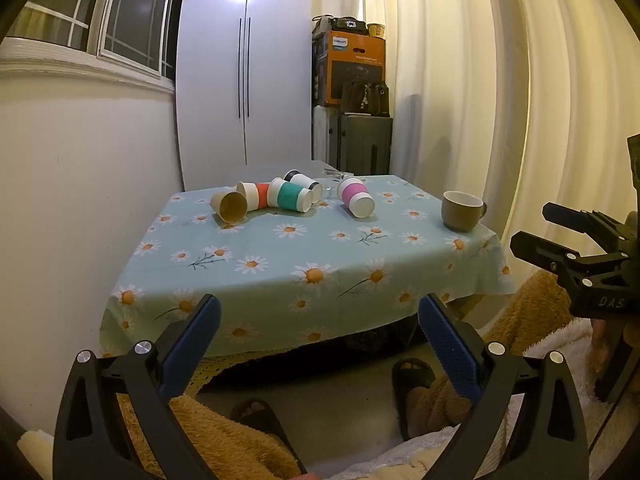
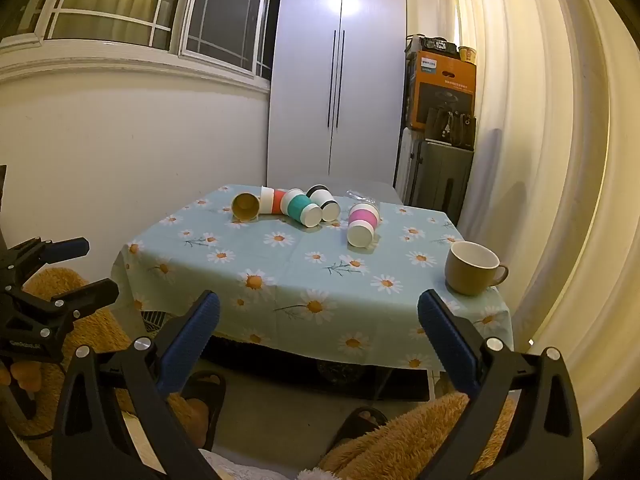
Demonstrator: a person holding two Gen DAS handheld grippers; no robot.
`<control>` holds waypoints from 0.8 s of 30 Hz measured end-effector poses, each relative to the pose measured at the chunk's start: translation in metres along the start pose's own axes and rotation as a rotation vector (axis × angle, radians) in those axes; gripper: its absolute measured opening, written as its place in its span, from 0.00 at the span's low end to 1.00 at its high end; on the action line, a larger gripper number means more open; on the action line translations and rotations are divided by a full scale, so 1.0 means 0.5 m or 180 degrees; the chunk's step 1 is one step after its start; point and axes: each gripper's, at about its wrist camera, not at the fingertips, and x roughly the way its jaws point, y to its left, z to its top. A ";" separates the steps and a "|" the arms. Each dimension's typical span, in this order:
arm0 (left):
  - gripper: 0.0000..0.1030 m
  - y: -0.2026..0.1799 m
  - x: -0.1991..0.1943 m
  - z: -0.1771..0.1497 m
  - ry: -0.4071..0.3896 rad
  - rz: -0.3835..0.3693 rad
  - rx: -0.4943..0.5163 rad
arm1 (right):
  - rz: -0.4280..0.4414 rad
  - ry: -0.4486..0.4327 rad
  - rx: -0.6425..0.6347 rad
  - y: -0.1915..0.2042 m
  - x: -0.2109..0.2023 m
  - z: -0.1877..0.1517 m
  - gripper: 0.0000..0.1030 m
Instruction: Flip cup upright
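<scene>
- While my left gripper (image 1: 319,334) and right gripper (image 2: 319,332) hang wide open, ribbed pads bare, paper cups (image 1: 357,198) lie toppled ahead.
- Glazed mug (image 2: 472,267) stands upright ahead-right on floral cloth (image 2: 280,276).

A lived-in room of a home, not a workplace. Low table under a pale blue daisy-print tablecloth (image 2: 280,280) in the middle. Tall glossy white two-door wardrobe (image 2: 336,80) against the far wall, white-framed window (image 2: 120,20) to the far left, long cream curtains (image 2: 540,140) down the right. Orange cardboard appliance box (image 2: 444,92) stacked on a dark grey suitcase (image 2: 440,176) in the far right corner. Black slippers (image 1: 412,376) and fluffy tan blanket (image 1: 224,440) at the near edge.
</scene>
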 end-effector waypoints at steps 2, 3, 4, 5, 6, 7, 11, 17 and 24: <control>0.94 0.000 0.000 0.000 0.0003 0.0002 0.0002 | 0.0000 -0.0016 -0.0003 0.000 -0.001 0.000 0.95; 0.94 0.000 0.001 0.000 0.0007 0.0003 0.0001 | -0.0006 -0.0016 -0.0010 0.000 -0.001 -0.001 0.95; 0.94 0.000 0.001 0.000 0.0010 0.0003 -0.0001 | -0.0006 -0.0015 -0.0011 0.000 0.000 -0.001 0.95; 0.94 0.000 0.001 0.000 0.0011 0.0003 -0.0002 | -0.0009 -0.0019 -0.0016 0.000 -0.001 -0.001 0.95; 0.94 0.000 0.000 0.000 -0.0003 -0.0002 -0.0001 | -0.0009 -0.0018 -0.0017 0.000 0.000 -0.001 0.95; 0.94 0.000 0.000 0.000 -0.0001 -0.0001 -0.0002 | -0.0007 -0.0018 -0.0017 0.000 0.000 -0.001 0.95; 0.94 -0.001 0.000 0.000 -0.0002 -0.0001 -0.0004 | -0.0011 -0.0017 -0.0018 0.000 0.000 -0.001 0.95; 0.94 0.000 0.000 0.000 -0.0004 -0.0004 -0.0010 | -0.0009 -0.0011 -0.0019 0.001 0.000 -0.002 0.95; 0.94 0.000 0.000 0.000 0.0000 -0.0001 -0.0007 | -0.0005 -0.0016 -0.0024 0.002 0.000 -0.002 0.95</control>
